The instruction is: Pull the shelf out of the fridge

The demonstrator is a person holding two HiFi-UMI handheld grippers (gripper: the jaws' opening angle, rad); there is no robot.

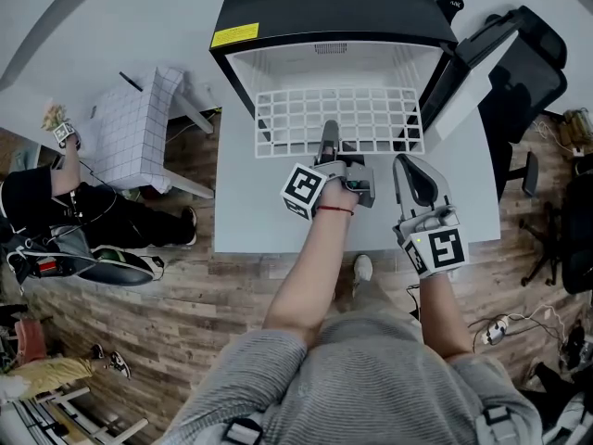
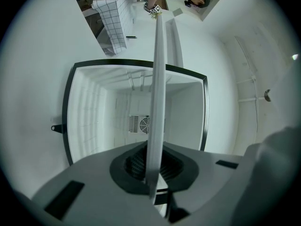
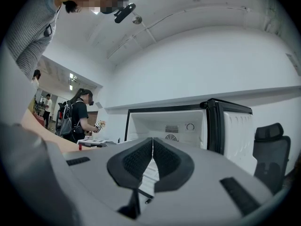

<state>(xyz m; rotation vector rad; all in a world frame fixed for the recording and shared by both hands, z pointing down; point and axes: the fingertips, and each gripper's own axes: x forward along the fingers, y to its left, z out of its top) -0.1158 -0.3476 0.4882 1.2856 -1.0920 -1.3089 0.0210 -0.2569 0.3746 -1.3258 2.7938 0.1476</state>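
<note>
White wire-grid shelf (image 1: pixel 338 119) juts partly out of black-framed mini fridge (image 1: pixel 278 7) on white desk (image 1: pixel 250 221). Left tool (image 1: pixel 329 145) clamps its near edge, likely for pulling. Right tool (image 1: pixel 410 170) closed on nothing, idle at right.

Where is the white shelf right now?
In the head view, top middle: the shelf sticks out of the open fridge, and the left gripper is pinching its front edge.

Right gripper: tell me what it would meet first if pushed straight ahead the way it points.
Probably the white wire shelf, whose front right corner lies just ahead of the right gripper. If it rides above that, it enters the open black fridge. Height is unclear.
</note>
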